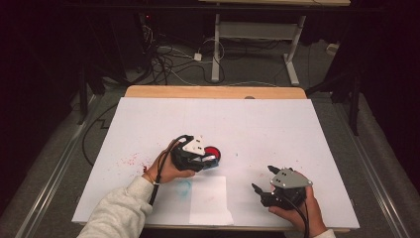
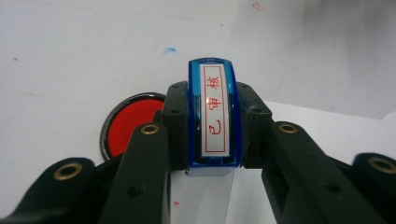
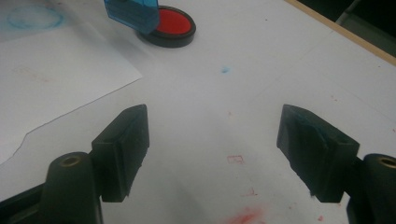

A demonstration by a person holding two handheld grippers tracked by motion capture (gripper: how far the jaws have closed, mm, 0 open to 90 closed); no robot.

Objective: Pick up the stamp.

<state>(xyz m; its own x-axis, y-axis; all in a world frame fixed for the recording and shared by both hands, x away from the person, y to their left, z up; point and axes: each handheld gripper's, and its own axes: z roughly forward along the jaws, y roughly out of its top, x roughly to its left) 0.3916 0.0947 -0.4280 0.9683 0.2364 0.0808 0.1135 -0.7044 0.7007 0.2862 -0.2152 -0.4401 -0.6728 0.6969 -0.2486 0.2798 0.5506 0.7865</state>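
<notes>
L gripper (image 2: 214,140): I see jaws clamped on blue stamp (image 2: 214,116), just above red ink pad (image 2: 135,123). R gripper (image 3: 212,149): jaws wide apart, over bare surface (image 3: 224,102), near paper (image 3: 56,84).

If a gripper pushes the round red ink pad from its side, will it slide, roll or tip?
The ink pad looks low, wide and flat on the white table cover, so it would probably slide, not tip or roll. Its small black case seems rigid and likely light.

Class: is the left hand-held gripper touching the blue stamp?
Touching. In the left gripper view, the left hand-held gripper has both jaws pressed against the sides of the blue stamp.
</notes>
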